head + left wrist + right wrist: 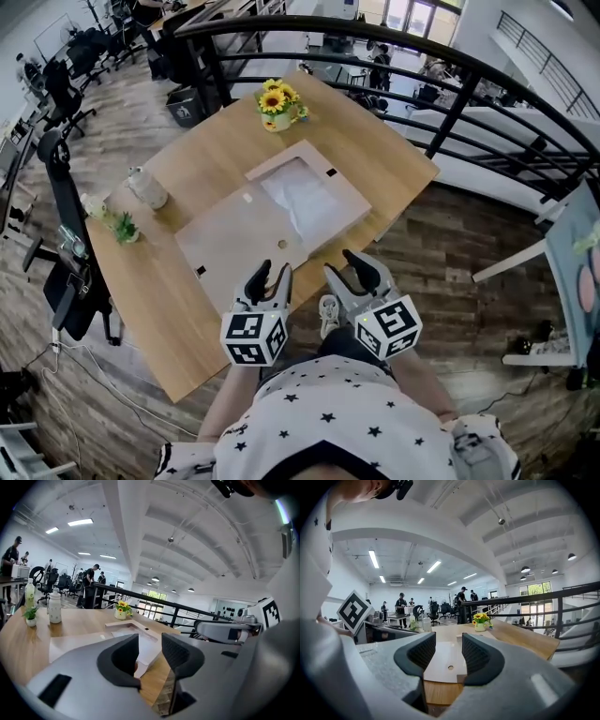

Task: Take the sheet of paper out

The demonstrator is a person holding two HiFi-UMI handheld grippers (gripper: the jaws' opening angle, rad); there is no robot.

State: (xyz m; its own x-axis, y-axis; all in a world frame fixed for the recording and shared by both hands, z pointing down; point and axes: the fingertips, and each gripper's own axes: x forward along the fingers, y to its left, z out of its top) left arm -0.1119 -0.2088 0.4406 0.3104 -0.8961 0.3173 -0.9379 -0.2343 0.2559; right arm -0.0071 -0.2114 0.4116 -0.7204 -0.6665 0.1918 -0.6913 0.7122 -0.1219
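Closest to me is the person's star-print shirt (328, 412), with both hand-held grippers held out just in front of it.

Left hand-held gripper (272, 275): jaws a narrow gap apart, nothing between them. In its own view (150, 641) I only see tabletop and a corner of the box lid through the gap. Its tips are over the near edge of the wooden tabletop (178, 328), just short of the lid.

Right hand-held gripper (345, 267): same, jaws slightly apart and empty. Its own view (449, 641) looks down the flat lid (445, 660), not touching it. It sits at the tabletop's near edge, just beside the left one.

The sheet of paper (302, 199) is white and crumpled. It lies inside the shallow open box (281, 159) in the middle of the tabletop, untouched and well apart from both hand-held grippers. The box lid (234, 239) is folded out flat toward me, between the hand-held grippers and the tray.

Other things on the tabletop:
- A sunflower pot (277, 103) at the far corner, also seen in the left gripper view (123, 609) and the right gripper view (480, 619).
- A bottle (147, 187) at the left side, standing upright in the left gripper view (55, 606).
- A small green plant (122, 228) near the bottle.

A black office chair (70, 272) stands off the tabletop's left edge. A black railing (450, 70) curves behind the far side.
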